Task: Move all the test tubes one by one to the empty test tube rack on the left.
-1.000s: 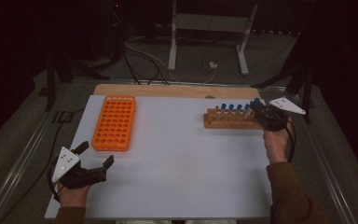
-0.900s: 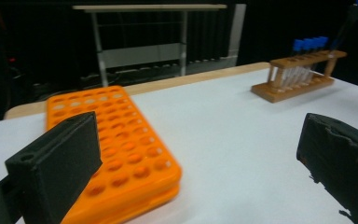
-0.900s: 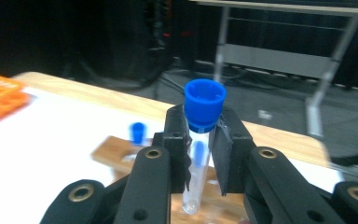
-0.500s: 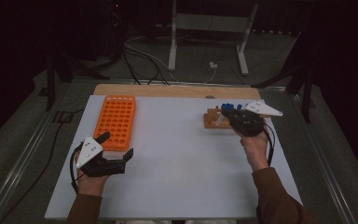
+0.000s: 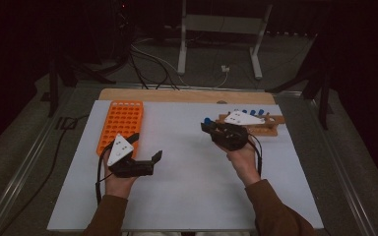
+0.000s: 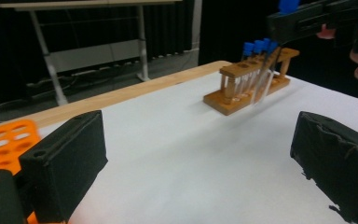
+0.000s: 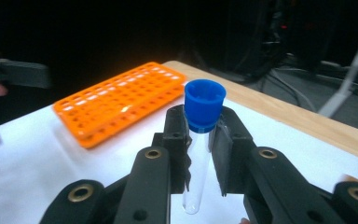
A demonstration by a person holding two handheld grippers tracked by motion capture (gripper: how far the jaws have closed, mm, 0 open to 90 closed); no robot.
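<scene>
White tabletop [image 5: 187,196] first, orange rack [image 5: 120,125] near its far-left corner, wooden rack [image 5: 268,129] toward the far-right edge. Right gripper [image 7: 200,140] clamped on a blue-capped test tube [image 7: 198,154], lifted between the two racks; left gripper [image 5: 145,150] spread wide, empty, just beside the orange rack's near end. Risky bit, probably: smooth glass pinched just below the cap, so easy to slip or swing and miss a hole.
</scene>
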